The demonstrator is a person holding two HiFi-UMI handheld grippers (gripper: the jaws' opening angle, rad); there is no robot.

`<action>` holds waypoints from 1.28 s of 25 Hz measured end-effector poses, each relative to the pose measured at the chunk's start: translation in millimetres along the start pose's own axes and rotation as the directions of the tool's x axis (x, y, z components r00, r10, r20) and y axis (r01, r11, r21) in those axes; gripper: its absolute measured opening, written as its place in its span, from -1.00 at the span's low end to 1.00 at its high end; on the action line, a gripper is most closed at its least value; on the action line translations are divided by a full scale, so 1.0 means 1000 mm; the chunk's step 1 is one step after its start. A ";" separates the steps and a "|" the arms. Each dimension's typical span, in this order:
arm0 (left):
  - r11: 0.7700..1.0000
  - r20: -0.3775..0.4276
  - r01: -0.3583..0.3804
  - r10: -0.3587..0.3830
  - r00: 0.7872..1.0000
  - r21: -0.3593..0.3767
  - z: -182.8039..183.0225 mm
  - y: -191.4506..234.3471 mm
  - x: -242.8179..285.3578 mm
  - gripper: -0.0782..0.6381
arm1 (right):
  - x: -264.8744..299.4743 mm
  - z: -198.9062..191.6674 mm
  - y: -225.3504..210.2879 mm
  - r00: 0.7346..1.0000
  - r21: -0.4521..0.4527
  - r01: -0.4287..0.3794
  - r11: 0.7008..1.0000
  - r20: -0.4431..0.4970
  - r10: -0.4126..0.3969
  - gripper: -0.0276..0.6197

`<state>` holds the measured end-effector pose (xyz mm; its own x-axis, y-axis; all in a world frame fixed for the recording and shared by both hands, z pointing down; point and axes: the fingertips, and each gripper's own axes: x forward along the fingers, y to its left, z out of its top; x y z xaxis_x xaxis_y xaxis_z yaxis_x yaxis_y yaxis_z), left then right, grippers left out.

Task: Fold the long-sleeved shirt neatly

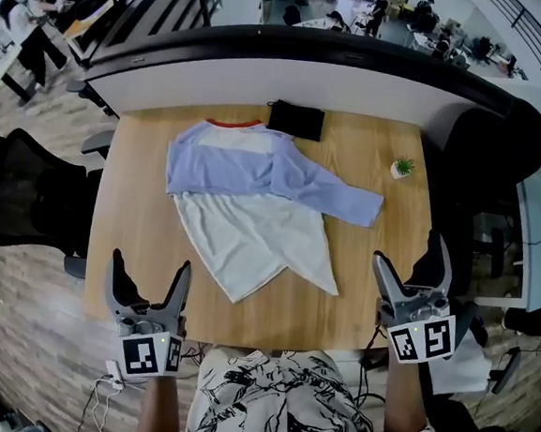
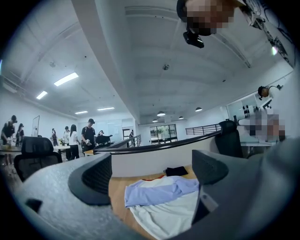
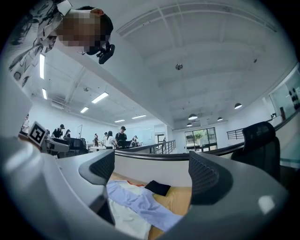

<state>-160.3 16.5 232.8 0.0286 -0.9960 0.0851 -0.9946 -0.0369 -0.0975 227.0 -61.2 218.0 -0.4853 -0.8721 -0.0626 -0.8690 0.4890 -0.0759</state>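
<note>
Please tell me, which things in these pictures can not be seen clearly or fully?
Head view: the black item behind the shirt is too small to identify.
Head view: the shirt's upper layers hide how the cloth underneath is folded.
Left gripper view: the fingers of the left gripper and the lower edge cut off the shirt's near part.
</note>
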 end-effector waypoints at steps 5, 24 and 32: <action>0.994 -0.049 0.107 -0.107 0.993 -0.001 -0.017 -0.002 0.028 0.68 | 0.001 -0.019 0.005 0.996 -0.005 0.069 0.998 -0.053 -0.070 0.59; 0.938 -0.478 0.335 -0.334 0.812 -0.087 -0.237 -0.083 -0.004 0.67 | -0.079 -0.279 0.028 0.789 0.067 0.045 0.997 -0.615 0.006 0.46; 0.899 -0.603 0.418 -0.407 0.686 -0.131 -0.318 -0.121 -0.030 0.52 | -0.113 -0.362 0.037 0.634 0.102 0.021 0.995 -0.770 0.066 -0.02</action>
<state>-72.9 76.7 557.0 0.3645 -0.6191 0.6956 -0.8950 -0.4392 0.0780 215.0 49.5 582.5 -0.4393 -0.5345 0.7220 -0.8646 0.4697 -0.1784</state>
